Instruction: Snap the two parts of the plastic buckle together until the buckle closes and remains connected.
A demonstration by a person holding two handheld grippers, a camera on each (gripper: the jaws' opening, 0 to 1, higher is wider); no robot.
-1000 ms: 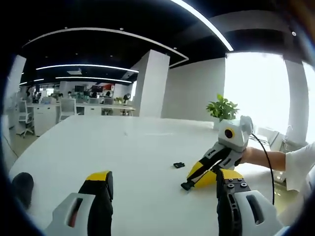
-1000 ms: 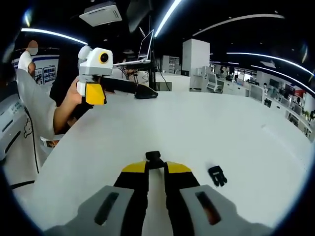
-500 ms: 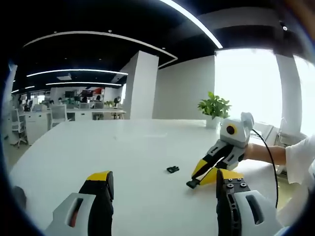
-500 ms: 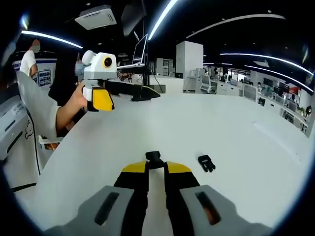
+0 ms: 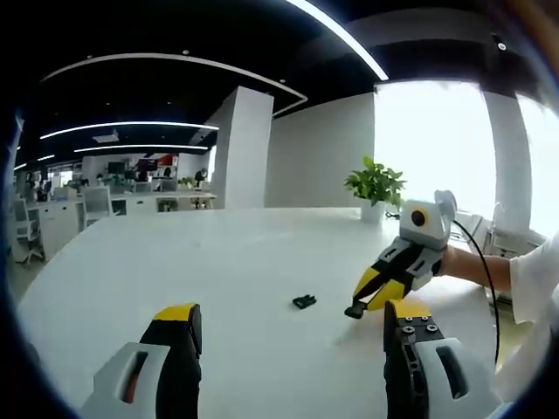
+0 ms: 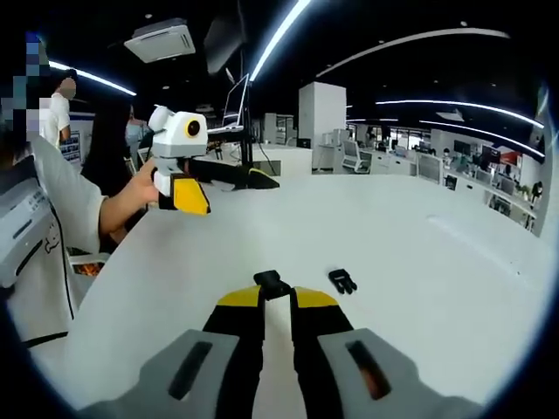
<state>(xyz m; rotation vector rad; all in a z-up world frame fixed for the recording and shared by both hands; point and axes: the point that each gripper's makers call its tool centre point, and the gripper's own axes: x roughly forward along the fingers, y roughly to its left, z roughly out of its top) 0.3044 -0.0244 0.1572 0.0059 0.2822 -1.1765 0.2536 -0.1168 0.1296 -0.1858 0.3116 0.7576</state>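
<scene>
Our right claw [image 6: 276, 301], with its yellow-and-black jaws rising from the bottom centre of the right gripper view, was clenched on a small black plastic buckle part [image 6: 272, 283], which stuck out just past the jaw tips at the lower middle of the frame. In the left gripper view we saw that same claw [image 5: 356, 308] at the right of centre, tilted down toward the white tabletop [image 5: 218, 262], with the black part at its tip and a hand and white sleeve behind it at the right edge.

Our left claw [image 5: 286, 349] was released: its two jaws stood wide apart at the bottom of the left gripper view, with nothing between them. In the right gripper view we saw it [image 6: 185, 194] in the upper left, held up above the table by a hand.

The second small black plastic buckle piece [image 5: 304, 301] lay loose on the tabletop just below the centre of the left gripper view, near the tip of the right claw but apart from it. In the right gripper view this piece [image 6: 342, 280] sat a little right of centre, just beside the held part and not touching it.

A green potted plant [image 5: 375, 186] stood at the table's far edge, right of centre in the left gripper view.
</scene>
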